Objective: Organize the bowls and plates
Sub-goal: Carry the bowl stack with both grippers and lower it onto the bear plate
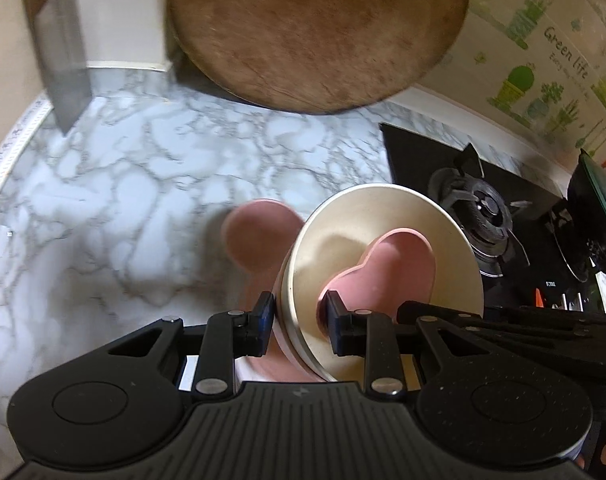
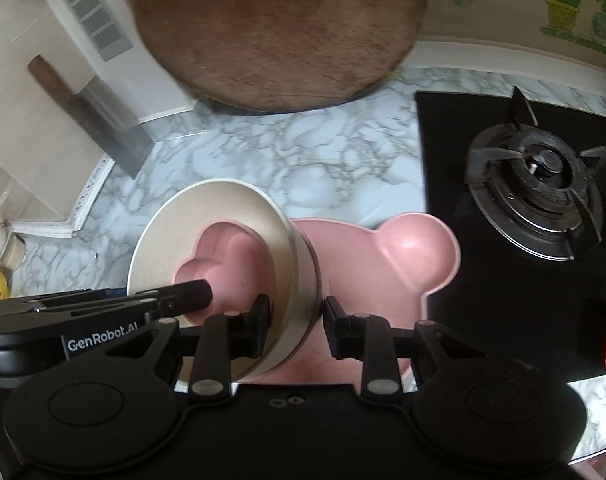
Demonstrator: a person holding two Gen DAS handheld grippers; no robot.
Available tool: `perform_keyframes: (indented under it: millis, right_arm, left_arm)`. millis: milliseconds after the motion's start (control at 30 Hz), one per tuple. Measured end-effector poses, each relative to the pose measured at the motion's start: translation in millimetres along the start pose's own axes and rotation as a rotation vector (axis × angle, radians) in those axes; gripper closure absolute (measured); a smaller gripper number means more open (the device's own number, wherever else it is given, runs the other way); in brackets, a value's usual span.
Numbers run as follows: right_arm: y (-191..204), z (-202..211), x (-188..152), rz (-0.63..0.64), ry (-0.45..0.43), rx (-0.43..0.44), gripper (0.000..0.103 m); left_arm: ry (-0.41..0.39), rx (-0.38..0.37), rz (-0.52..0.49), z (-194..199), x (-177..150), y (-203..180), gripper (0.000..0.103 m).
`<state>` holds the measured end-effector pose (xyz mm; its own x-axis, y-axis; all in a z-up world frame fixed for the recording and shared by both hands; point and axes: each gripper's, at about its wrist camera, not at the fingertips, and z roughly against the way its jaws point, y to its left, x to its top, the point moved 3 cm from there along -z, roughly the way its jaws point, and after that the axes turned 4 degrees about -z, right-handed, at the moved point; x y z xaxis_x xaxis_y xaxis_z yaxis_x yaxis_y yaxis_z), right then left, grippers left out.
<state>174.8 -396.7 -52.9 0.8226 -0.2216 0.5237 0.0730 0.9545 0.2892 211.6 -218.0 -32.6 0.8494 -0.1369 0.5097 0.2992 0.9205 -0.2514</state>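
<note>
Pink bear-shaped plate (image 2: 403, 264), cream bowl (image 2: 239, 216) and heart dish (image 2: 223, 252) carried stacked above marbled tabletop (image 2: 303, 152), left gripper (image 1: 299, 316) and right gripper (image 2: 297, 320) jaws narrowly clamping opposite rims; next, level set-down.

I see soft, even daylight in both fisheye views, with heavy bending at the edges. Motion blur smears the marble counter (image 1: 103, 184) and wooden board (image 2: 279, 32); the gas burner (image 2: 539, 192) stays sharper.
</note>
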Motion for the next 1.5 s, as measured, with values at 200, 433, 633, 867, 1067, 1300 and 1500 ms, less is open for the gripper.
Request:
perform_keyframes:
  millis: [200,433,633,867,1067,1300,1500]
  right_arm:
    - [-21,-10,0,-0.019,0.032,-0.008,0.074]
    - [-32,-19,-4,-0.03,0.061,-0.014,0.074]
    - [-36,-27,-2,-0.036,0.076,-0.017,0.074]
    - [-35,-33,-1,-0.039,0.087,-0.018,0.074]
    - [-35,-36,-1,-0.039,0.092,-0.019,0.074]
    - [-35,-37,0,-0.038,0.093,-0.017,0.072]
    - [-33,-33,0,-0.032,0.074,-0.017,0.068]
  left_arm:
    - [0.033,0.003,-0.015,-19,0,-18,0.076]
    - [0.073,0.01,-0.018,-38,-7,-24,0.076]
    - [0.082,0.015,-0.027,-46,-7,-26,0.076]
    - [0.092,0.023,-0.029,-51,-7,-26,0.076]
    - [0.095,0.027,-0.034,-54,-6,-24,0.076]
    - [0.092,0.028,-0.044,-55,-5,-23,0.076]
    - [0.078,0.023,-0.05,-53,-5,-23,0.076]
